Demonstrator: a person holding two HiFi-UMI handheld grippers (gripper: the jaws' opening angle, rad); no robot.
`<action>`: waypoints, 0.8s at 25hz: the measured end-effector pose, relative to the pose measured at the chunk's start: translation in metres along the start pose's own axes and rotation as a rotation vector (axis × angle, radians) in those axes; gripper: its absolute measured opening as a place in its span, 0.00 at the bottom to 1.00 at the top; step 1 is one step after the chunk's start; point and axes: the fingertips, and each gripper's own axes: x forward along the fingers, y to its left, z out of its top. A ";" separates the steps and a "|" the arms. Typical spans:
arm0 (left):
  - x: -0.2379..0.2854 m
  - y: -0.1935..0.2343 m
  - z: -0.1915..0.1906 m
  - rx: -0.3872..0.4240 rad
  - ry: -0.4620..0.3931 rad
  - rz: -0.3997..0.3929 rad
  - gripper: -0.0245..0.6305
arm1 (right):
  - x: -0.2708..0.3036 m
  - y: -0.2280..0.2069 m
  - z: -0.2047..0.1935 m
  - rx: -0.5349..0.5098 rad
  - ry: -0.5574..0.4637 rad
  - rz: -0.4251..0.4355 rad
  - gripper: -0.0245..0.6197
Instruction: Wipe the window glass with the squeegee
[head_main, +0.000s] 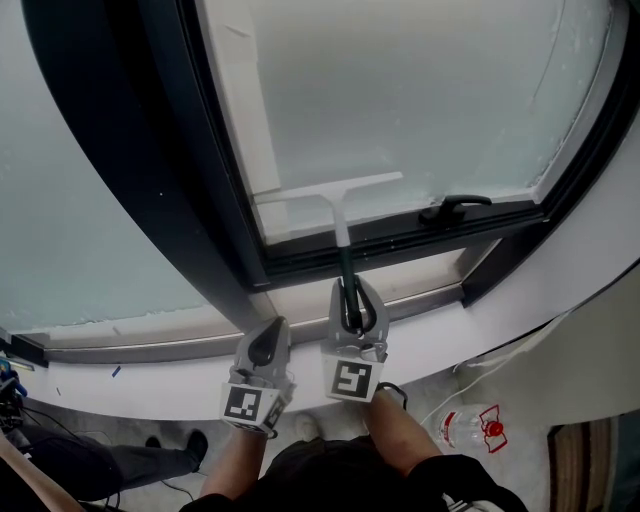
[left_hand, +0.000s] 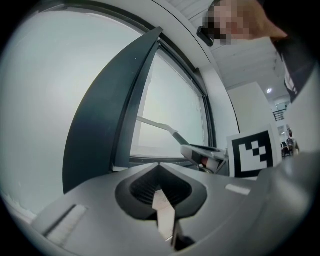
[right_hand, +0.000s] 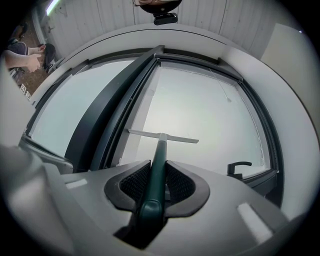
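Observation:
The squeegee (head_main: 326, 191) lies with its white blade flat against the lower part of the window glass (head_main: 420, 90). Its dark green handle (head_main: 344, 262) runs down into my right gripper (head_main: 352, 303), which is shut on it. In the right gripper view the handle (right_hand: 157, 172) sits squeezed between the two jaws of the right gripper (right_hand: 159, 164), and the blade (right_hand: 163, 136) rests across the pane. My left gripper (head_main: 269, 340) hovers beside the right one over the sill, shut and apart from the squeegee. In the left gripper view the left gripper (left_hand: 159, 168) shows closed jaws with only a pale sliver along their seam.
A dark frame post (head_main: 180, 160) divides this pane from the left pane. A black window handle (head_main: 455, 207) sits on the lower frame at the right. The white sill (head_main: 430, 330) runs below. A plastic bottle (head_main: 470, 426) lies on the floor.

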 end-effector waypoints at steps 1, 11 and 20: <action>0.000 0.000 0.000 0.006 -0.002 -0.005 0.04 | 0.000 0.000 -0.001 -0.006 0.004 0.000 0.19; 0.011 -0.011 0.021 0.006 -0.073 -0.068 0.04 | -0.001 -0.030 0.033 0.001 -0.045 -0.058 0.19; 0.054 -0.053 0.064 0.065 -0.190 -0.124 0.04 | 0.048 -0.109 0.154 -0.024 -0.283 -0.075 0.19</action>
